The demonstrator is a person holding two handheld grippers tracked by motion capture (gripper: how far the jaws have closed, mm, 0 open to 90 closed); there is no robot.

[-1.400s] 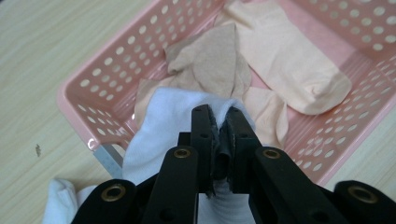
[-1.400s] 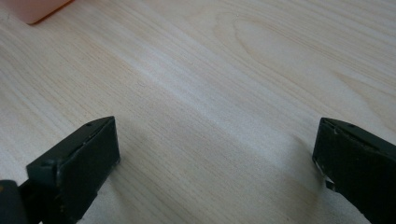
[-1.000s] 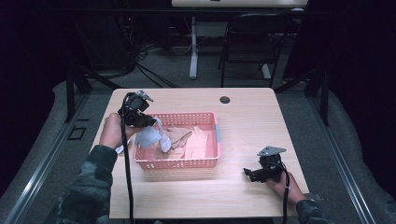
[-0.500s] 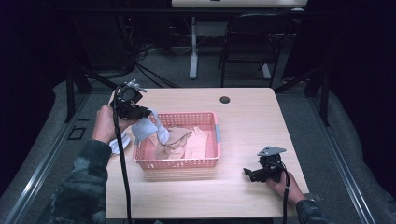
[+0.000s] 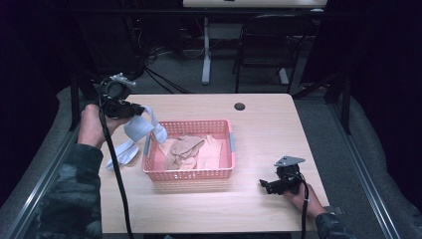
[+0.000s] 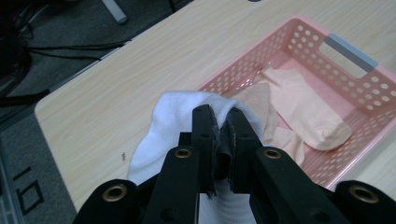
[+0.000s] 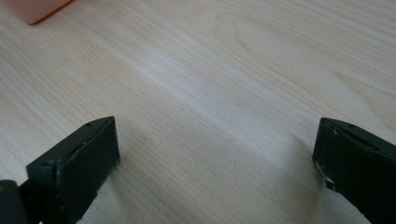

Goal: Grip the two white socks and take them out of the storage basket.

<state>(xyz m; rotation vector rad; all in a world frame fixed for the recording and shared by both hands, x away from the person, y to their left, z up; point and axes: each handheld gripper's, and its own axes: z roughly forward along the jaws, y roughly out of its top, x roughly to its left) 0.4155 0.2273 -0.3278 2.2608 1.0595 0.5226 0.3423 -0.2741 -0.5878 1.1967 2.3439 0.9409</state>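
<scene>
My left gripper (image 5: 135, 110) is raised above the table's left side, shut on a white sock (image 5: 140, 127) that hangs from it over the left rim of the pink basket (image 5: 189, 174). In the left gripper view the jaws (image 6: 223, 122) pinch the white sock (image 6: 161, 126) tightly. Another white sock (image 5: 122, 152) lies on the table left of the basket. Several beige socks (image 5: 184, 149) lie inside the basket (image 6: 373, 74). My right gripper (image 5: 263, 185) rests low on the table at the front right, open, with bare wood between its fingers (image 7: 81, 158).
A small black round hole (image 5: 240, 106) sits near the table's far edge. A chair and table legs stand on the floor beyond the table. The wooden tabletop (image 5: 259, 129) spreads right of the basket.
My left gripper has risen and moved left out of the basket, pulling the white sock up over the left rim. The right gripper has stayed in place.
</scene>
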